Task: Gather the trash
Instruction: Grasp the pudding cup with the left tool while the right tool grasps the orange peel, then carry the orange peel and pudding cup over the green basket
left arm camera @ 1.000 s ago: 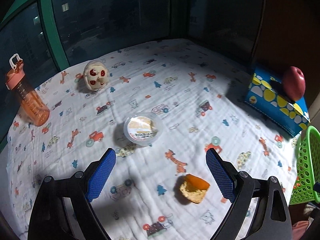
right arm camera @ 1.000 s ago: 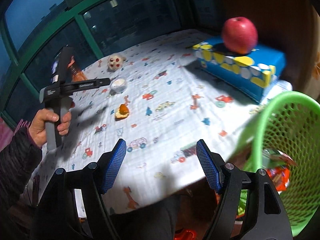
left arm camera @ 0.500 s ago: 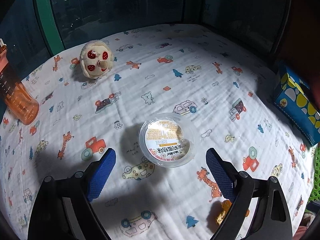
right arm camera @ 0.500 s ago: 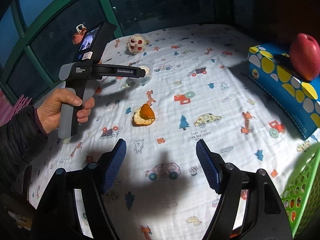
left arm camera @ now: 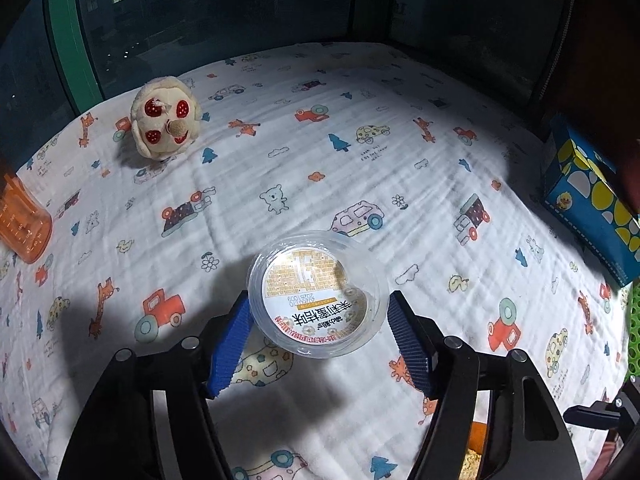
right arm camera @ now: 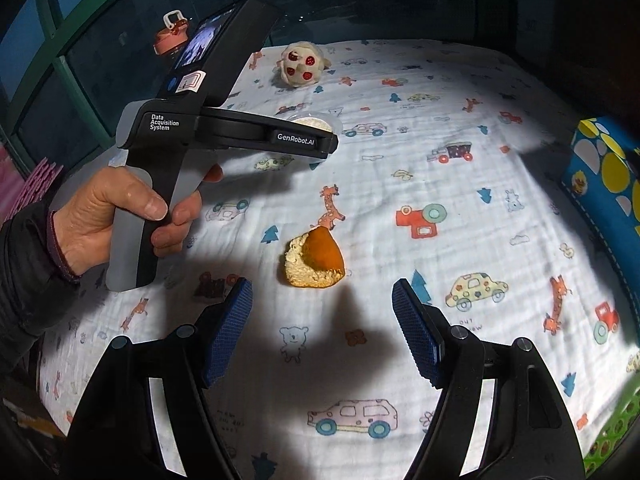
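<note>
A clear plastic cup (left arm camera: 316, 296) with a printed lid sits on the cartoon-print cloth (left arm camera: 280, 168). My left gripper (left arm camera: 318, 320) is closing on it, and both blue pads (left arm camera: 232, 332) meet its rim, one on each side. The right wrist view shows the same cup (right arm camera: 314, 122) just past that gripper's nose. A piece of orange peel (right arm camera: 314, 258) lies on the cloth ahead of my right gripper (right arm camera: 322, 320), which hangs open above it with nothing between its fingers. In the left wrist view the peel (left arm camera: 476, 444) peeks out behind the right finger.
A cream plush toy (left arm camera: 166, 124) sits near the far window side. An orange water bottle (left arm camera: 24, 232) stands at the left edge. A blue tissue box (left arm camera: 592, 200) lies at the right. A green mesh basket (right arm camera: 612, 436) stands off the near right corner. A hand (right arm camera: 120, 216) holds the left gripper.
The left gripper came forward and down over the cup, and its jaws narrowed onto it. The right gripper swung from the green basket across the cloth to the orange peel, jaws unchanged.
</note>
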Tool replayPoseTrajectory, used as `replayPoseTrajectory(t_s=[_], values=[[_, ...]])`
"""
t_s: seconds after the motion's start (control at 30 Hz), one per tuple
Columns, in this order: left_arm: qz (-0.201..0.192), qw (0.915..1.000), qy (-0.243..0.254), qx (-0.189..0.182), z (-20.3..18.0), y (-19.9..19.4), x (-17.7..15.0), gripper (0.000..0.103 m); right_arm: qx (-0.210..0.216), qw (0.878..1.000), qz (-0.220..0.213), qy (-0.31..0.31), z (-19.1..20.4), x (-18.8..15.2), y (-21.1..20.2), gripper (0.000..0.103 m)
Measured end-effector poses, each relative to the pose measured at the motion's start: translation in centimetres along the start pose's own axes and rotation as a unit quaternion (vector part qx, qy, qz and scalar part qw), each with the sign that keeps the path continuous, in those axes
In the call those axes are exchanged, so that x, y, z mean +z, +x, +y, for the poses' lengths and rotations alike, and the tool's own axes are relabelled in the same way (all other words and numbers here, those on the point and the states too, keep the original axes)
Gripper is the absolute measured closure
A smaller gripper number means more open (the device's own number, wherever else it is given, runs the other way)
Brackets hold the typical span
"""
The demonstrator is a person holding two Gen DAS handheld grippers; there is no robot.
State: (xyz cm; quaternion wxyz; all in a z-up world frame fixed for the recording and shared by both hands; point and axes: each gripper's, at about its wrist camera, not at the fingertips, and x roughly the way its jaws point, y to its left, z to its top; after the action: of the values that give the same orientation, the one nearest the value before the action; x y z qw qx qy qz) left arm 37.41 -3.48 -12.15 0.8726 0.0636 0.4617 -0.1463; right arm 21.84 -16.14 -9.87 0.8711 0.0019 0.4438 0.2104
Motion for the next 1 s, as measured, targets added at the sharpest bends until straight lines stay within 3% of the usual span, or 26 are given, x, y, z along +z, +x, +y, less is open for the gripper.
replayPoseTrajectory(t_s=[0.5, 0.8, 1.0], values=[[-0.037, 0.9979, -0.053, 0.002, 3.8, -5.2, -1.5, 0.038, -0.016, 0.999, 0.036, -0.011, 0.9, 0.8, 5.1, 0.042], [-0.040, 0.9957, -0.083, 0.008, 5.5, -7.8, -4.1, 0.038, -0.053, 0.998, 0.036, -0.024, 2.0, 1.2, 5.8, 0.064], [-0.051, 0.9946, -0.090, 0.006, 5.5, -10.0, -5.5, 0.038, -0.050, 0.998, 0.021, -0.013, 2.4, 0.9, 3.9, 0.067]])
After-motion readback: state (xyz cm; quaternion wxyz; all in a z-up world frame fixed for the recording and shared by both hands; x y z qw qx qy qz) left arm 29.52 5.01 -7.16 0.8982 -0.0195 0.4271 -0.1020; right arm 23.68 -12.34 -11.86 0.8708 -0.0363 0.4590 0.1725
